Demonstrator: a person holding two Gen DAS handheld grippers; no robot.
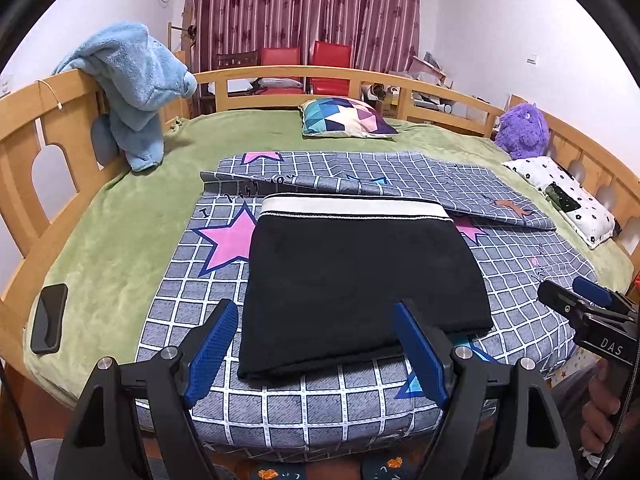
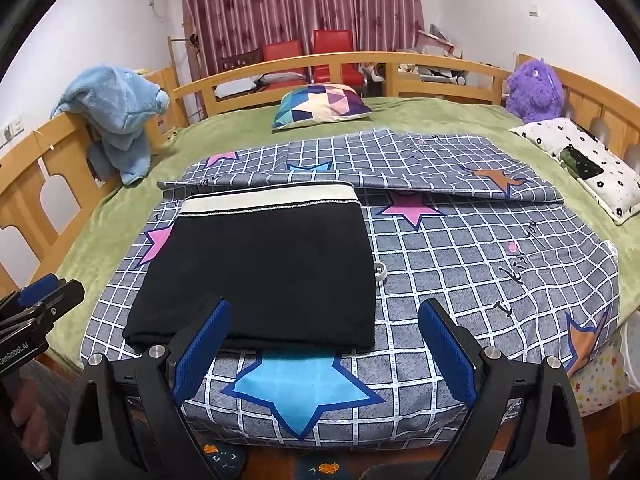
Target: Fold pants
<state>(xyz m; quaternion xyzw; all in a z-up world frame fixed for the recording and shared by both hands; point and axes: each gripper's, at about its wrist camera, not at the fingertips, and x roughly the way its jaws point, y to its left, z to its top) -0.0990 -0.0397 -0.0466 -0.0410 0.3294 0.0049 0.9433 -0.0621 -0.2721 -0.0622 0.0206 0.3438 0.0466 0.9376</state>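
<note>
Black folded pants point(image 1: 362, 280) between spread-jawed left gripper point(image 1: 320, 350) and right gripper point(image 2: 326, 350) — phone point(image 1: 50, 318) only in the left view.

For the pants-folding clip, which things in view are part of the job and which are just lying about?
Part of the job:
black pants, folded on the star-print quilt
left hand-held gripper, open
right hand-held gripper, open

Lying about:
phone
blue fleece garment on the bed rail
patterned cushion
purple plush toy
flowered pillow
</note>
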